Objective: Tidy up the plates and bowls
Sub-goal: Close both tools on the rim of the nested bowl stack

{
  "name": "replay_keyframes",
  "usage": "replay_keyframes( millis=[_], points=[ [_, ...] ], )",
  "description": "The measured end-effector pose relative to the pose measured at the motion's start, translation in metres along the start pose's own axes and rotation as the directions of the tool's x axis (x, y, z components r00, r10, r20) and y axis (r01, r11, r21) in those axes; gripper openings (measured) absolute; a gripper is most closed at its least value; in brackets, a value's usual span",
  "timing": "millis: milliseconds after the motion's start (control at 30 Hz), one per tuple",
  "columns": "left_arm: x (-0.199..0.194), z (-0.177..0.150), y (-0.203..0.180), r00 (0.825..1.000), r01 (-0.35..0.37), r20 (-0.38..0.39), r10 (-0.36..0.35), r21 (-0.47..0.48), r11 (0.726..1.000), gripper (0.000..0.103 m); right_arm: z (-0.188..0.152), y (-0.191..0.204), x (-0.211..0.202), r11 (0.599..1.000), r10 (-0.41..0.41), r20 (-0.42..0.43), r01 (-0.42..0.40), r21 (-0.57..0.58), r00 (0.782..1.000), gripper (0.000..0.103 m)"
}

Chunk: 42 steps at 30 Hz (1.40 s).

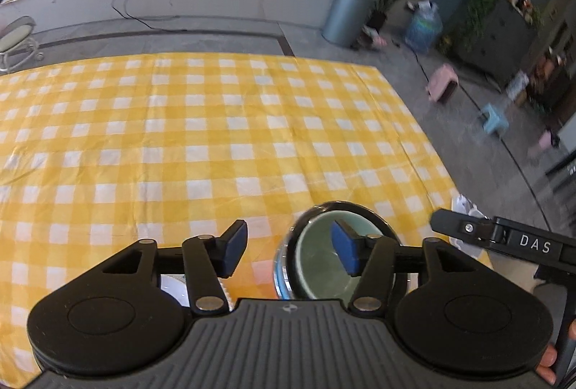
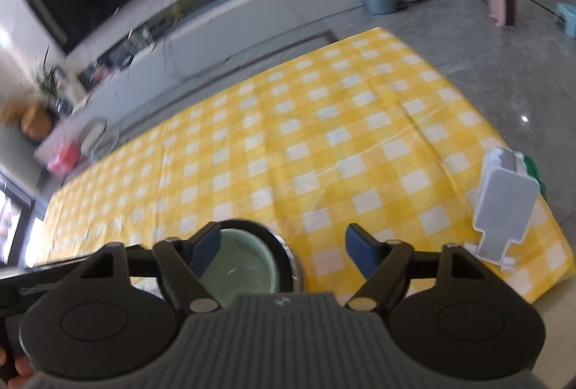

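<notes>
- A pale green bowl [image 1: 324,266] sits nested inside a darker bowl with a shiny metallic rim [image 1: 288,245], at the near right part of the table; in the right wrist view the same green bowl [image 2: 241,266] lies near and to the left, inside the dark rim [image 2: 284,245]. The green bowl looks empty.
- A white plate [image 1: 176,288] shows in part under the left gripper's left finger, near the table's front edge; most of it is hidden.
- The left gripper [image 1: 289,246] is spread wide and grasps nothing; its right blue pad [image 1: 343,246] hangs over the green bowl, its left pad over the cloth.
- The right gripper [image 2: 282,246] is likewise released, jaws wide apart; its left pad [image 2: 207,246] is over the bowl's left rim. Whether either pad touches the bowl cannot be told.
- All rest on a yellow-and-white checked tablecloth [image 1: 216,137].
- A white boxy device [image 2: 504,209] stands at the cloth's right edge.
- Far off, a grey bin [image 1: 345,14] stands on the floor.
</notes>
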<state>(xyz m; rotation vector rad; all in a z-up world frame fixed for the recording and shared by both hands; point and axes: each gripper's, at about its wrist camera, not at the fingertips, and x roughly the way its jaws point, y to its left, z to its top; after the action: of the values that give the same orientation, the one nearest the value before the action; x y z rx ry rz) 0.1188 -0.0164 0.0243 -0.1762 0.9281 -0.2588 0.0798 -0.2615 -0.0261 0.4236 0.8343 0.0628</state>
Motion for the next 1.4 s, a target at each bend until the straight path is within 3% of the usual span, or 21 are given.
replay_keyframes(
  millis=[100,233,367,533,700,867,1000,1100,1400],
  points=[
    [-0.001,-0.01,0.005,0.999,-0.011,0.03,0.013,-0.04,0.999,0.066,-0.01,-0.013,0.008,0.998,-0.001,0.008,0.0,0.067,1.0,0.077],
    [0.003,-0.022,0.012,0.998,0.044,0.054,-0.038,-0.112,0.993,0.07,-0.022,-0.026,0.02,0.986,0.002,0.008,-0.004,0.168,1.0,0.083],
    [0.01,-0.03,0.023,0.996,0.065,0.066,-0.054,-0.179,0.982,0.072,-0.033,-0.036,0.033,0.968,0.057,0.002,-0.056,0.244,0.998,0.085],
    [0.025,-0.039,0.032,0.997,0.073,0.05,-0.062,-0.267,0.961,0.073,-0.041,-0.035,0.042,0.966,0.084,-0.007,-0.08,0.244,0.996,0.085],
    [0.035,-0.045,0.031,0.99,0.136,0.07,-0.12,-0.299,0.945,0.073,-0.043,-0.037,0.058,0.959,0.096,-0.041,-0.081,0.272,0.995,0.085],
    [0.047,-0.048,0.031,0.992,0.122,0.055,-0.11,-0.306,0.944,0.073,-0.043,-0.042,0.071,0.943,0.155,-0.086,-0.122,0.31,0.984,0.085],
    [0.059,-0.052,0.032,0.985,0.173,0.036,-0.17,-0.313,0.934,0.073,-0.044,-0.045,0.079,0.929,0.192,-0.118,-0.142,0.342,0.974,0.085],
    [0.068,-0.055,0.035,0.984,0.17,0.01,-0.177,-0.338,0.926,0.073,-0.044,-0.05,0.085,0.913,0.219,-0.143,-0.151,0.378,0.965,0.084],
    [0.086,-0.06,0.042,0.975,0.186,-0.04,-0.219,-0.393,0.9,0.073,-0.046,-0.056,0.096,0.892,0.232,-0.192,-0.13,0.433,0.954,0.071]
  ],
)
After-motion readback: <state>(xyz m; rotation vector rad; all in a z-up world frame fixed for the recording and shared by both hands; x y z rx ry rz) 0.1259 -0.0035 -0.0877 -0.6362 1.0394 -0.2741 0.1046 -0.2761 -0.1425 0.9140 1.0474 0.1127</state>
